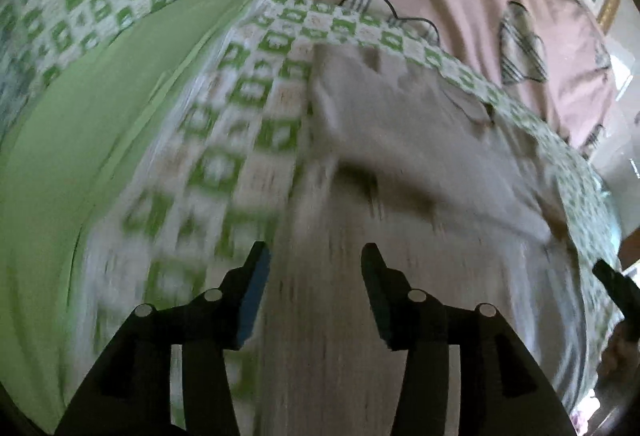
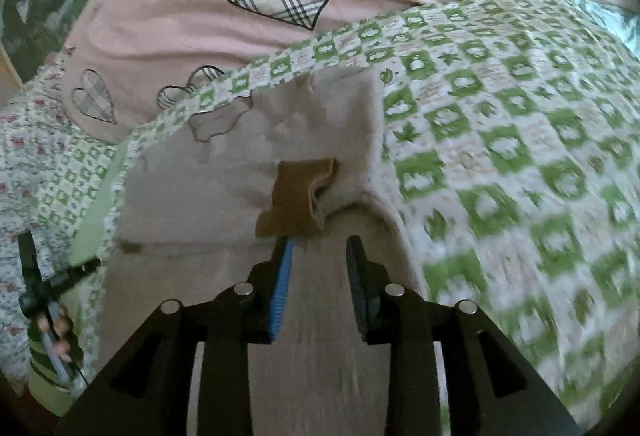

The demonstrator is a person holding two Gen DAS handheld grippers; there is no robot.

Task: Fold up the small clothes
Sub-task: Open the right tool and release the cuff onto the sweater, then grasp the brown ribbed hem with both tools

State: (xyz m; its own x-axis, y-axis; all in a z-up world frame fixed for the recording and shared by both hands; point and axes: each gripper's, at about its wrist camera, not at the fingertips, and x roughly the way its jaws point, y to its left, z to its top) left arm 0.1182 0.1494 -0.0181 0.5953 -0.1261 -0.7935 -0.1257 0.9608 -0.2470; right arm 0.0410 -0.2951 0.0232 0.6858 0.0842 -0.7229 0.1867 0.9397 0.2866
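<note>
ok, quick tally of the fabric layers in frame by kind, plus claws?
Beige garment: 1
Green checked quilt: 1
Pink heart-print cover: 1
Floral sheet: 1
Claws, left claw and right claw, both open: 2
Total: 6

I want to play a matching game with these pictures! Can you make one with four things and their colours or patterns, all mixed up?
Things:
1. small garment
2. patch on the garment
3. quilt
4. pink cover

Looks:
A. green and white squares
B. plaid hearts
C. pale beige
D. brown

Pairs: 1-C, 2-D, 3-A, 4-B
</note>
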